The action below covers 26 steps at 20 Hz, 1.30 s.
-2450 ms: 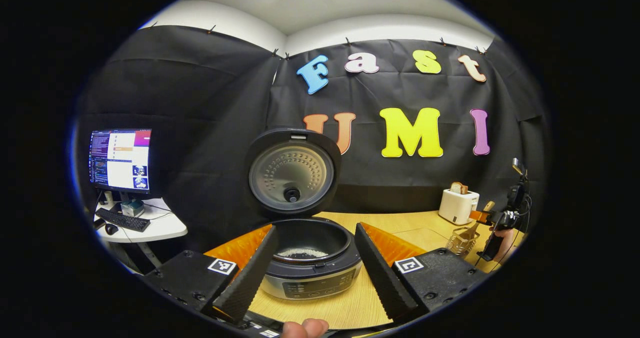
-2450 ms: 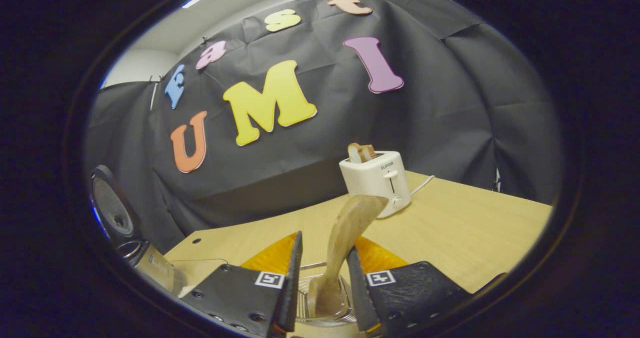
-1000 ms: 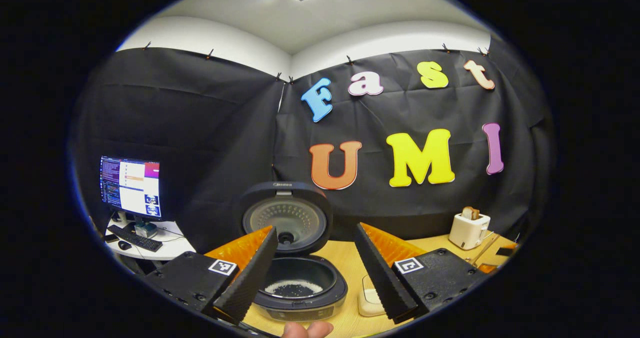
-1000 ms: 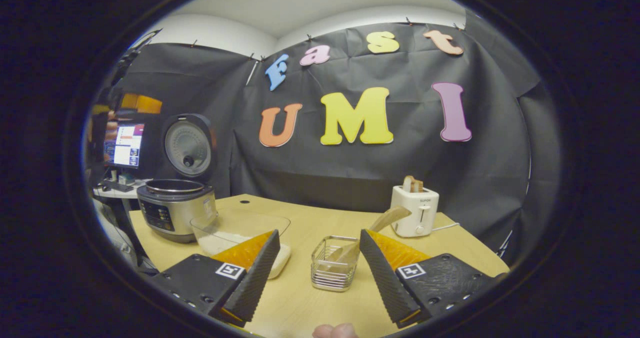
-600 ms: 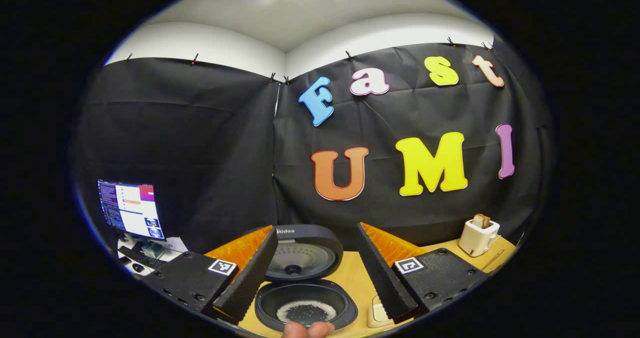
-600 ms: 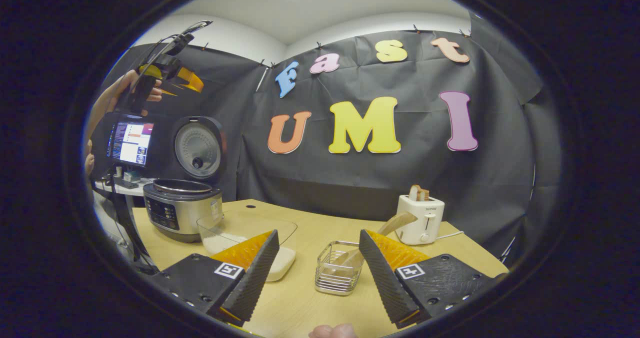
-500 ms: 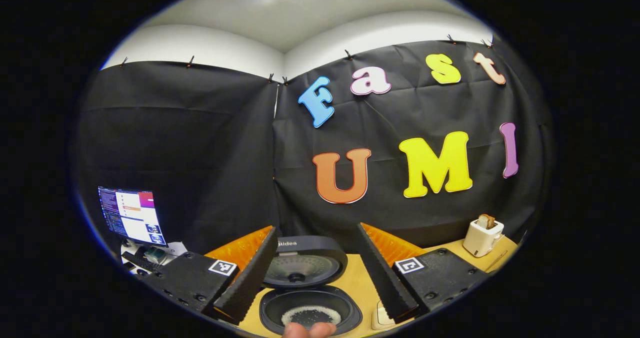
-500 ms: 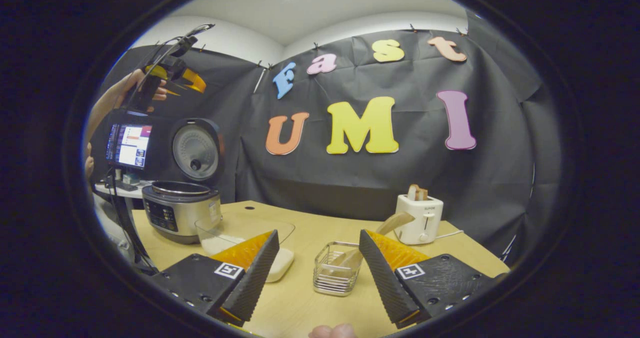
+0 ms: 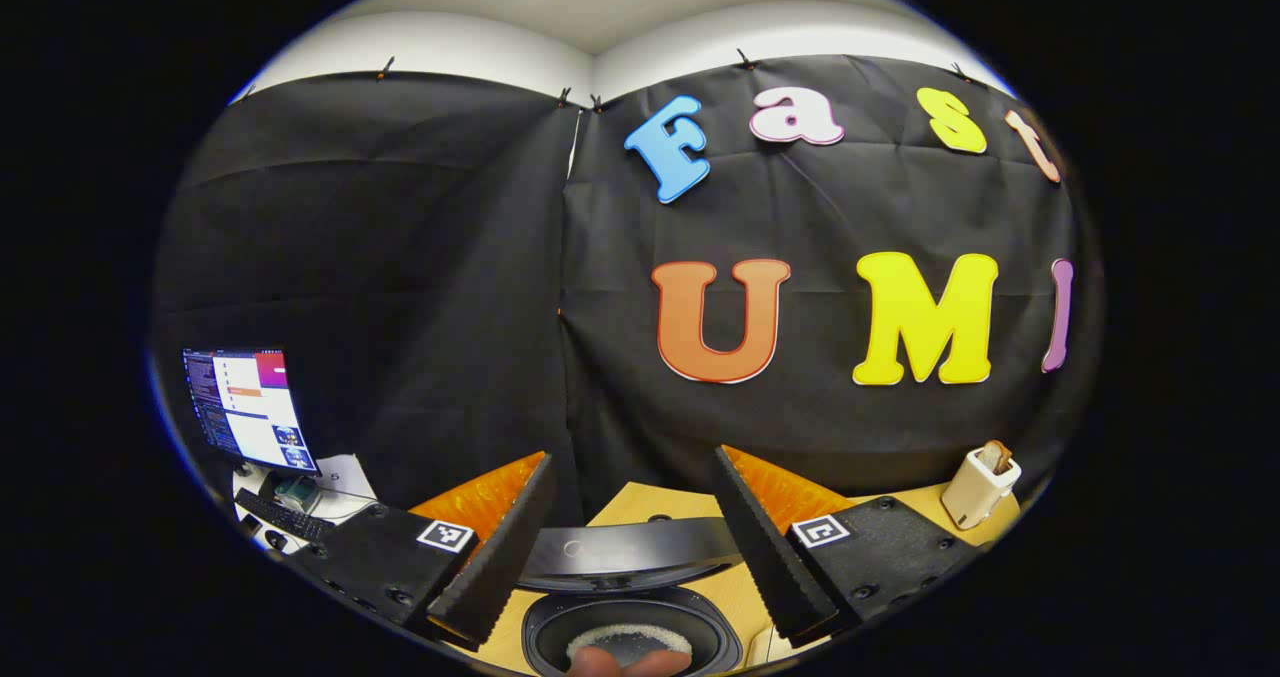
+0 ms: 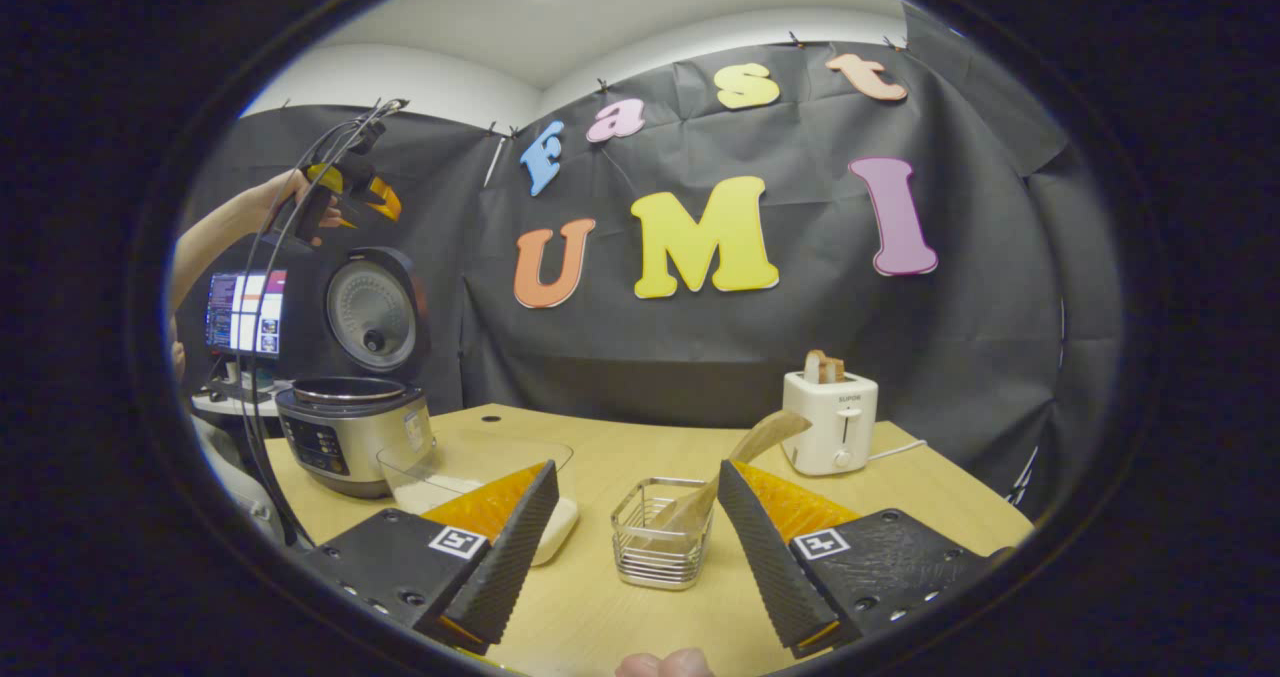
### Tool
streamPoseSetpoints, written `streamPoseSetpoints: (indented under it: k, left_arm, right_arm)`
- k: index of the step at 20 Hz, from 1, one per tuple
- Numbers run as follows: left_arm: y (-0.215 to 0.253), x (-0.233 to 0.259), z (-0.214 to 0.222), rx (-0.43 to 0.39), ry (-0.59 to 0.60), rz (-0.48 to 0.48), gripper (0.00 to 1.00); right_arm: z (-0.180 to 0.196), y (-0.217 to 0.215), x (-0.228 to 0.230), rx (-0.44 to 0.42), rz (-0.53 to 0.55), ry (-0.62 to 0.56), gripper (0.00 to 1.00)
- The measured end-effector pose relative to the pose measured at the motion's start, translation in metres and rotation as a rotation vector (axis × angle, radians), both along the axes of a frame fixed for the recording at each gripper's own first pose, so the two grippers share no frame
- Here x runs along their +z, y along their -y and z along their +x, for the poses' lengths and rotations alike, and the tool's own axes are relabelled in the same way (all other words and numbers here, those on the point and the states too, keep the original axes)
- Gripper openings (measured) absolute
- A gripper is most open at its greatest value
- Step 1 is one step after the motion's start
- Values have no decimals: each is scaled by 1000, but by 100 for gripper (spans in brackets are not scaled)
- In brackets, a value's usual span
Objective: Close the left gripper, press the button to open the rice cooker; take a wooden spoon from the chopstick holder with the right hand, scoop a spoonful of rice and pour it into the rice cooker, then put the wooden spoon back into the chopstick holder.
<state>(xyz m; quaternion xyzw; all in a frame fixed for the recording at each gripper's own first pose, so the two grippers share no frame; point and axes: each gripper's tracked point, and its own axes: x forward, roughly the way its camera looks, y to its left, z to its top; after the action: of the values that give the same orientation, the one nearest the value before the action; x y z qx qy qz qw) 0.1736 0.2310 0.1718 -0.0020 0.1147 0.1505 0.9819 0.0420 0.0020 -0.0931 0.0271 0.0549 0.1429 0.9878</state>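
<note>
The rice cooker stands at the table's left end with its lid up. In the left gripper view, its pot with a little white rice lies right below. My left gripper is open, holds nothing, and is held high above the lid; the right gripper view shows it in a hand. The wooden spoon leans in the wire chopstick holder. My right gripper is open and empty, a short way in front of the holder.
A glass bowl of rice sits between the cooker and the holder. A white toaster with bread stands at the back right, also seen as the toaster. A monitor and keyboard sit on a side desk at the left.
My right gripper has let go of the spoon, opened wide and drawn back from the holder. My left gripper has risen from in front of the cooker to above its lid.
</note>
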Motion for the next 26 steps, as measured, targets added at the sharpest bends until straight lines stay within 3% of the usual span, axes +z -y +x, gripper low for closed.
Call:
streamPoseSetpoints:
  k: [10,14,26]
  left_arm:
    - [-7,-41,4,13,-125,-39,100]
    - [-2,-42,-3,11,-118,7,100]
    - [42,-87,-89,17,-131,-23,100]
  right_arm:
    - [-8,-6,4,-6,-21,6,96]
    - [-12,-9,7,-1,-19,10,96]
    - [-31,-22,8,52,18,-3,95]
